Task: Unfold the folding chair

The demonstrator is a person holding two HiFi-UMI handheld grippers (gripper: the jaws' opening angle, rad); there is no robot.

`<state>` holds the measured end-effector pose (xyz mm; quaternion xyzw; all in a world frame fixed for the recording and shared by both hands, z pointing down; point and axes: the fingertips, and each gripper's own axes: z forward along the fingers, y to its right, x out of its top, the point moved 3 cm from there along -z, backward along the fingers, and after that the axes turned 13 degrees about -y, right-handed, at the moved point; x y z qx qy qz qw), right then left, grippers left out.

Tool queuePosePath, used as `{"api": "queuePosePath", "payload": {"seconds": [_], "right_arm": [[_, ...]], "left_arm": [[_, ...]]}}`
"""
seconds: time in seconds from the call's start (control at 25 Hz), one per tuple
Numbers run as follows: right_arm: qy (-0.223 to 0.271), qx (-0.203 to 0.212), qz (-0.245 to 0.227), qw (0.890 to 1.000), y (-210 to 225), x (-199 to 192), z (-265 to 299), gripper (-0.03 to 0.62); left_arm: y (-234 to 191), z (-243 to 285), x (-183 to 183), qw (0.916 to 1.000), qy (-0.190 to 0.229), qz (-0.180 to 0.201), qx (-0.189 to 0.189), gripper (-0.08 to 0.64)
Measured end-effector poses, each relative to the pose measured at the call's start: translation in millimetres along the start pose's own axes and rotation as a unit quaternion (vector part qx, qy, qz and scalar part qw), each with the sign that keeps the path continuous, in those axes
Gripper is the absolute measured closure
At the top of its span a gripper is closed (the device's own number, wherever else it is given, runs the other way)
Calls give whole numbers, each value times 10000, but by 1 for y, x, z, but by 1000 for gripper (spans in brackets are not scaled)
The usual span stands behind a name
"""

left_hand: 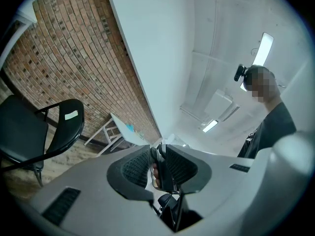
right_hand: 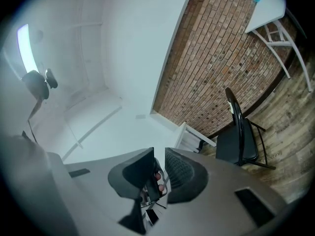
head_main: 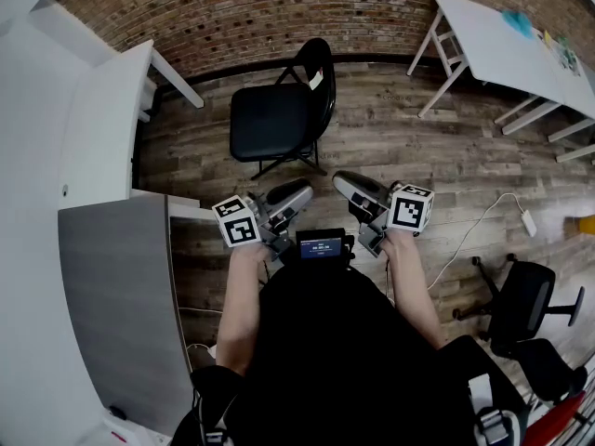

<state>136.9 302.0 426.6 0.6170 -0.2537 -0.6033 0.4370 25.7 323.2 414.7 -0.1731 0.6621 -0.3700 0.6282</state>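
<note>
The black folding chair (head_main: 279,119) stands opened on the wood floor by the brick wall, seat flat and backrest up with a white tag on it. It also shows at the left of the left gripper view, the chair (left_hand: 64,129), and at the right of the right gripper view, the chair (right_hand: 238,141). My left gripper (head_main: 302,191) and right gripper (head_main: 342,182) are held close to my body, well short of the chair, tips turned toward each other. In both gripper views, left gripper (left_hand: 157,154) and right gripper (right_hand: 158,159), the jaws stand a narrow gap apart with nothing gripped.
A white table (head_main: 102,110) stands at the left beside a grey panel (head_main: 121,295). Another white table (head_main: 507,45) is at the far right. A black office chair (head_main: 521,305) and a white cable with an adapter (head_main: 527,221) lie on the floor to my right.
</note>
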Motion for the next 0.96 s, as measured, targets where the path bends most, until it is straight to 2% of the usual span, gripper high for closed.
{"api": "queuePosePath", "payload": {"seconds": [0.96], "right_arm": [[-243, -218, 1, 9995, -13, 1, 14, 515]], "left_arm": [[-9, -12, 7, 9995, 171, -214, -132, 446]]}}
